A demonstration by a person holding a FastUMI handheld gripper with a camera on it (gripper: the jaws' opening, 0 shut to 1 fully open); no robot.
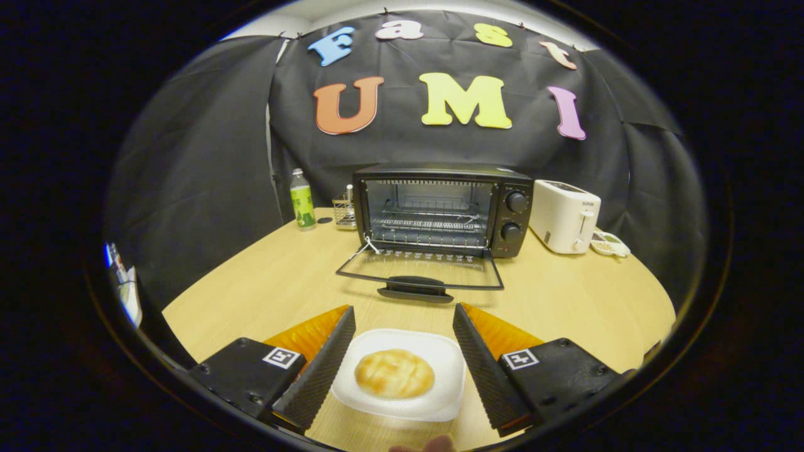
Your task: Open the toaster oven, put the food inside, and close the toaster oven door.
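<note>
Between the fingers of your gripper [404, 314] sits the white tray [440, 351] carrying the food, a round golden bun [394, 373]. Both fingers stand apart. The left finger's inner face lies along the tray's left edge and appears to touch it; the right finger's inner face lies just beside the right edge, and contact there cannot be confirmed. Treat the tray as bracketed, not as firmly gripped.

Straight ahead of the fingertips, on the same wooden table [264, 282], stands the toaster oven [443, 210]. Its door [419, 269] is already folded down flat toward you, with the handle [414, 289] at the near edge, just beyond the fingertips. The wire rack [430, 226] inside is bare. The cavity opening lies on nearly the same line as the gap between the fingers, offset slightly to the right.

The tray is roughly square with rounded corners, so no long axis constrains your approach; the relation that matters is the straight-ahead line from tray to cavity. You should judge the opening step as done and the loading step as current. The coming move calls for a secure hold on the tray, then a forward carry above the lowered door and its handle onto the rack.

Beyond the oven's right side stands a white toaster [564, 215]; beyond its left side stands a green-labelled bottle [303, 199]. Both are well apart from your line of travel.
</note>
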